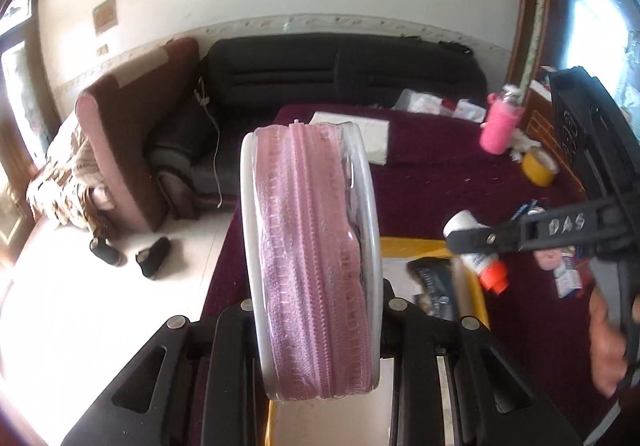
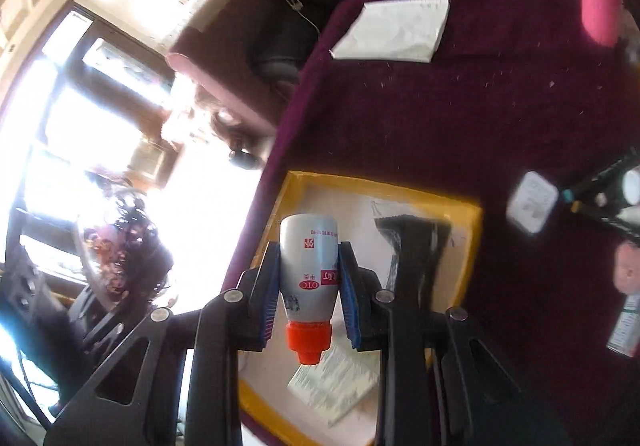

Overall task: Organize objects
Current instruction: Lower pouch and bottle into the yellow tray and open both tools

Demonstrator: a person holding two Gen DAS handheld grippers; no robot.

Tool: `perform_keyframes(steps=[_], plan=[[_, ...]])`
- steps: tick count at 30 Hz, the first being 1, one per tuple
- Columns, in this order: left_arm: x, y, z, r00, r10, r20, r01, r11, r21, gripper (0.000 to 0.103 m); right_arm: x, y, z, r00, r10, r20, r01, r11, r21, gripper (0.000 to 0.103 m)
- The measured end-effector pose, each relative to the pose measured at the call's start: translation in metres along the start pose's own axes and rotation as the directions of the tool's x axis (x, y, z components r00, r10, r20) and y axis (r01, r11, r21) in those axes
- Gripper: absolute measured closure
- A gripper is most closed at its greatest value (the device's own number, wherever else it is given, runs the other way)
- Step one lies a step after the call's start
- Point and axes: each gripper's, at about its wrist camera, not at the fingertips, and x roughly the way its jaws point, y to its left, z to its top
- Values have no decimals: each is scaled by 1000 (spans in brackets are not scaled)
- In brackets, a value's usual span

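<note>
From your left wrist camera, the left tongs (image 1: 316, 310) are clenched on a round clear pouch with a pink zipper (image 1: 310, 262), held on edge above the near corner of the maroon-covered bench (image 1: 432, 181). Only this view shows your right hand (image 1: 608, 342) on its tool at the right edge, with the right tongs (image 1: 476, 236) gripping a white bottle with an orange cap (image 1: 480, 258) over the yellow tray (image 1: 404, 248). Farther back on the bench sit a white folded cloth (image 1: 370, 133), a yellow tape roll (image 1: 540, 167) and a pink knitted bottle cover (image 1: 500, 123).

From your right wrist camera, the right tongs (image 2: 308, 286) pinch the bottle (image 2: 308, 262) by its body between blue pads (image 2: 270, 294), cap pointing toward the camera. This view looks down into the yellow tray (image 2: 472, 230): a black packet (image 2: 408, 246) and a printed leaflet (image 2: 336, 382) lie inside. The pouch and left tongs are out of sight here. A small white square packet (image 2: 532, 201) lies on the bench to the tray's right.
</note>
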Motion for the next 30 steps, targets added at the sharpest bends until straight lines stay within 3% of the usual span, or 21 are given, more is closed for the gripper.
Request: perform_keyframes(steps=[6,16,19,21,23,25,28,30], plan=[[76,0,-33,989,-83,-122,76,995,-60,80,80,-23,-8,997,-53,-61,54,998,20,78],[130,2,-42,973,-119,-198,96,988,-120,80,113,-38,1,991,-125,-43,125,992,-8,78],[129,4,-38,977,-109,-182,87,988,-127,76,109,-40,-1,987,-155,-30,154,988,-22,78],[128,8,-37,976,-123,-179,95,984,-153,66,109,-37,0,985,-174,-14,173,984,-38,75],[124,12,-36,974,-159,-163,127,973,-190,50,103,-33,-1,985,-174,18,174,983,-54,73],[114,15,-33,977,-165,-137,134,968,-211,50,94,-29,-2,984,-172,47,175,982,-77,71],[87,16,-33,991,-104,-80,88,978,-189,49,70,-23,-6,982,-161,102,171,981,-95,71],[67,18,-41,999,-51,-9,48,978,-204,37,50,-20,-14,982,-143,126,158,981,-116,68]])
